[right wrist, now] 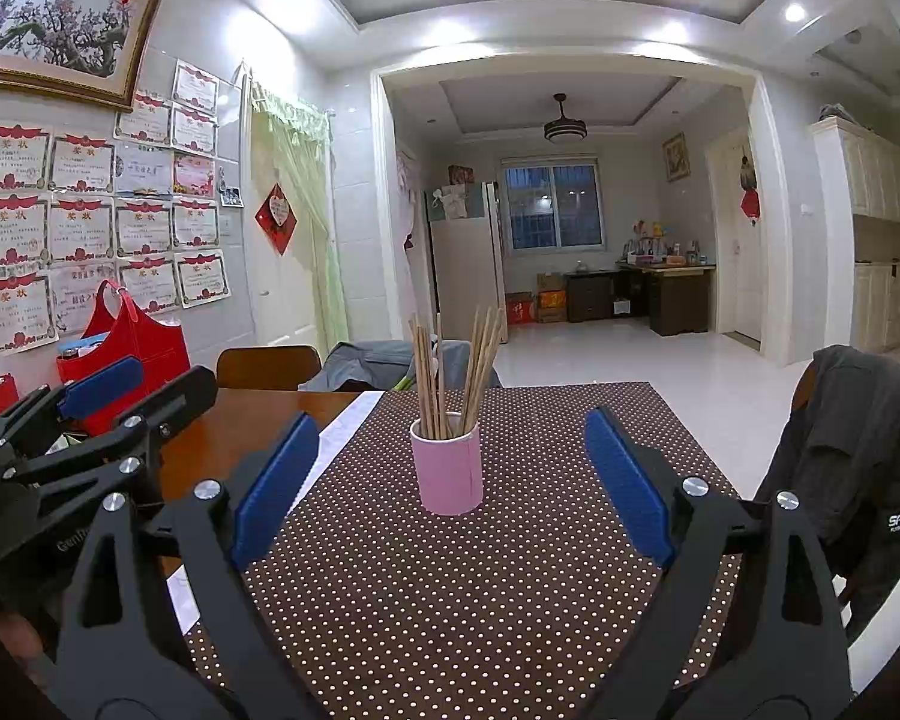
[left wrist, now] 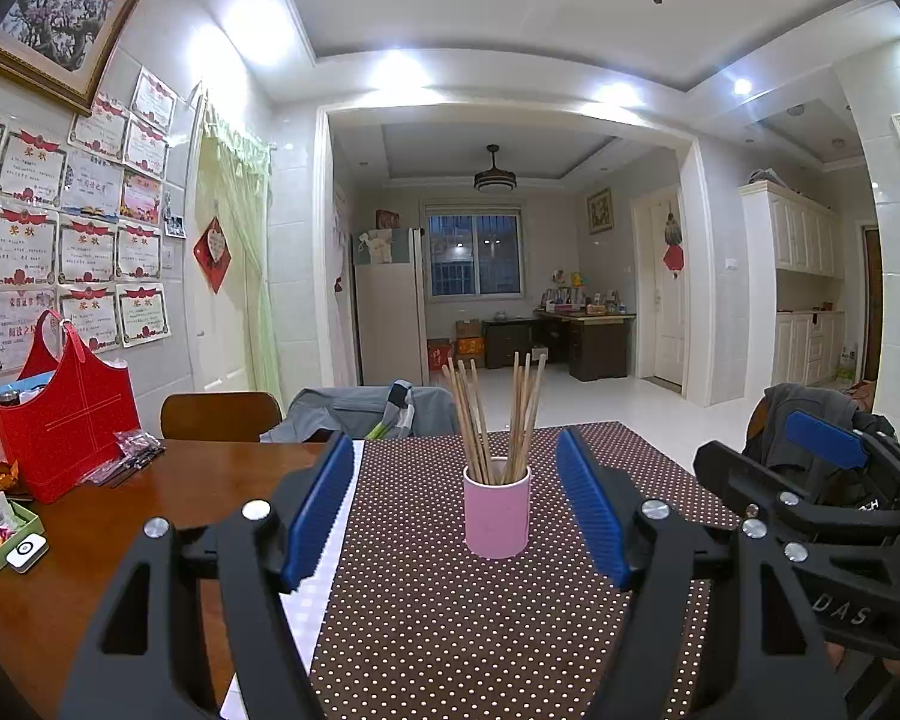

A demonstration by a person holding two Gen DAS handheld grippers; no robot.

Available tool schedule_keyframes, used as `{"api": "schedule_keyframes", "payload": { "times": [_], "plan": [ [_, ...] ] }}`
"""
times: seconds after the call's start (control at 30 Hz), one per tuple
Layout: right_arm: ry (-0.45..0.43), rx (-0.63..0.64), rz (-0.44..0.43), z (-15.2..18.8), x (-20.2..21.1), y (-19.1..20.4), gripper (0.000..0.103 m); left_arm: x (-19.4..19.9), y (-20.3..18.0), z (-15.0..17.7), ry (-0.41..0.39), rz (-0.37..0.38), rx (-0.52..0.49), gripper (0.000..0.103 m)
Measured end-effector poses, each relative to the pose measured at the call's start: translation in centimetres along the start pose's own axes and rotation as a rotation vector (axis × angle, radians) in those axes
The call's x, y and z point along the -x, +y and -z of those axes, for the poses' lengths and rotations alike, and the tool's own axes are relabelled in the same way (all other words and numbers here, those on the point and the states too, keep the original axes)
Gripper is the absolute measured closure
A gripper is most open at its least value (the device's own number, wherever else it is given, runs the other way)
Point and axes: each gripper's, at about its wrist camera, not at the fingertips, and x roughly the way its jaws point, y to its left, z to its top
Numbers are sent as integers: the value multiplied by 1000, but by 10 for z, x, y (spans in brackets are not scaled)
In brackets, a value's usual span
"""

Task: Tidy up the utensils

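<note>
A dotted brown cloth (left wrist: 450, 600) is covering the wooden table (left wrist: 210, 480), and on it the pink cup (left wrist: 497, 510) is standing upright, holding the chopsticks (left wrist: 498, 420) fanned into two bunches, just ahead of and between both tongs. The left gripper (left wrist: 456, 504) and right gripper (right wrist: 450, 480) are gaping wide, holding nothing. I'd be steadying the cup low with one while the other is closing squarely on a bunch.

I see both rooms brightly lit by recessed ceiling spots (left wrist: 397, 69), which blow out into white glare on the glossy wall tiles (right wrist: 297, 9). The window (right wrist: 553, 207) is dark. Focus is sharp throughout. Fisheye bending curves the walls, and black vignetting fills the corners.
</note>
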Motion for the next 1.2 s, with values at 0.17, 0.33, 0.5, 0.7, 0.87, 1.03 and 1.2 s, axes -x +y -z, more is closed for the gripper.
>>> {"api": "schedule_keyframes", "payload": {
  "times": [0.17, 0.33, 0.5, 0.7, 0.87, 1.03, 1.2],
  "plan": [
    [1, 0, -1, -1, -1, 0, 14, 1, 1, 0, 1, 1, 1, 34],
    [4, -2, -1, 0, -1, 1, 14, 1, 1, 0, 1, 0, -1, 34],
    [5, -2, -1, -1, -1, 1, 14, 1, 0, 0, 2, 1, 0, 34],
    [5, -4, -1, 0, -1, 2, 14, 1, 0, 0, 2, 1, -1, 34],
    [7, -5, -1, 1, -1, 3, 14, 2, 2, 0, 4, 0, 0, 34],
    [8, -6, -1, 0, -2, 3, 14, 2, 5, 2, 6, 0, -1, 34],
    [11, -7, -1, 1, -1, 5, 14, 2, 6, 2, 7, -1, -1, 34]
  ]
}}
